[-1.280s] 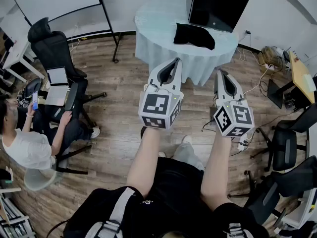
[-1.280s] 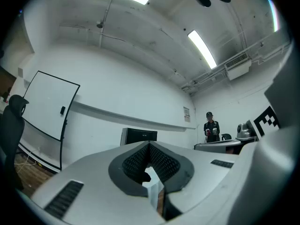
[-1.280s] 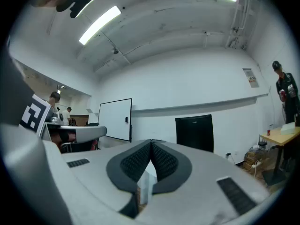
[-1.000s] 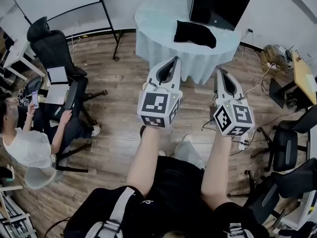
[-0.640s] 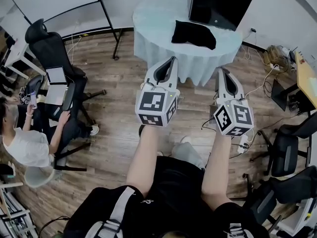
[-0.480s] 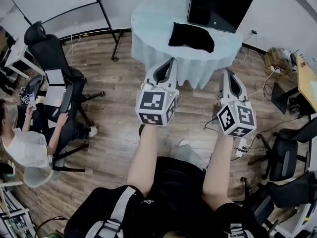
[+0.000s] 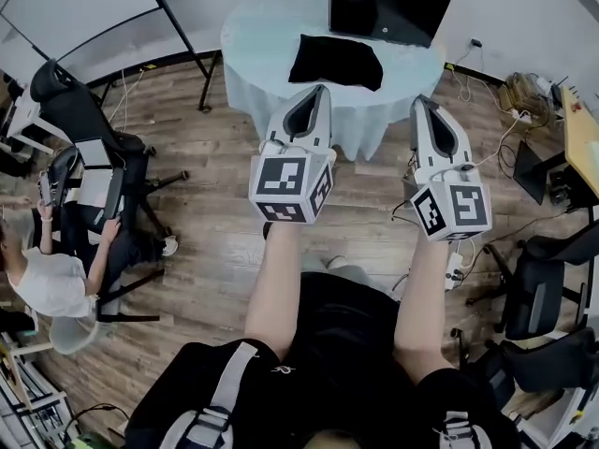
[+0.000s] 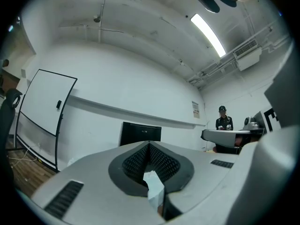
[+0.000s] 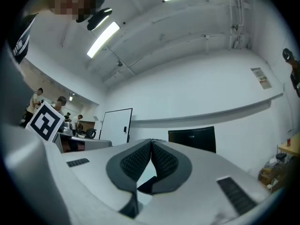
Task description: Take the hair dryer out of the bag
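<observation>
Floor (image 7: 215,204): wooden planks, spread under everything.
Table (image 7: 245,43): round, covered with a pale cloth, at the top of the head view, ahead of both grippers.
Whiteboard (image 7: 75,12): stood on a dark frame, left of the table.
Black box (image 7: 393,3): sat at the back of the table.
Chair (image 7: 70,101): black office chair, far left; a seated person (image 7: 47,279) was near it.
Bag (image 7: 337,61): black, lay flat on the table in front of the box, just beyond the gripper tips; the hair dryer did not show.
Left gripper (image 7: 318,90): jaws pressed together, nothing between them, pointed toward the table.
Right gripper (image 7: 423,101): jaws likewise closed and empty, beside the left, well apart from it.
</observation>
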Demonstrator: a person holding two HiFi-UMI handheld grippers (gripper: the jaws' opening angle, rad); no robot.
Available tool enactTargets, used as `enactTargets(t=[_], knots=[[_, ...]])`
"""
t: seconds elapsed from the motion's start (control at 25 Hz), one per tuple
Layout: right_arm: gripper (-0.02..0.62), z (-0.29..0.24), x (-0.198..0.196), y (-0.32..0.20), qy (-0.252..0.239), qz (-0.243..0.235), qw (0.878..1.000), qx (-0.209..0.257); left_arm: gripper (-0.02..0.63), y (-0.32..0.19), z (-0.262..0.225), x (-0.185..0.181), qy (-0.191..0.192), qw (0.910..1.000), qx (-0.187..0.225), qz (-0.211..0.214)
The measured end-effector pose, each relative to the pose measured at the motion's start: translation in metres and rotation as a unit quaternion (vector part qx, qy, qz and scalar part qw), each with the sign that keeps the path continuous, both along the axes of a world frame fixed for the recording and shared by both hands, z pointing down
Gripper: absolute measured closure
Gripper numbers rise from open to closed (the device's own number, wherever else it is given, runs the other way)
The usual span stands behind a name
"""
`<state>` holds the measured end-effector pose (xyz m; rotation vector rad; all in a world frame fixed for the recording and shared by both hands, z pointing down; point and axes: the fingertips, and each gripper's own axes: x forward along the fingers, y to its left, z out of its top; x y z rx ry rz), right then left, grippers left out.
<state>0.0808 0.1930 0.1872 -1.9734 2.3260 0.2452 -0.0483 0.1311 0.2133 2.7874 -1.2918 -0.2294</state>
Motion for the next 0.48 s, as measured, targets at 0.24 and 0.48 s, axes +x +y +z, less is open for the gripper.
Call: enactTargets(t=[0.24, 0.48], knots=[[0.595, -0.010, 0.033, -0.007, 0.020, -0.004, 1.000, 0.004, 0.595, -0.019, -0.006, 0.029, 0.003, 1.0000, 0.005, -0.007], [0.595, 0.009, 0.052, -0.035, 0.014, -0.003, 1.000, -0.018, 0.595, -0.057, 0.011, 0.022, 0.021, 0.9993, -0.022, -0.019]])
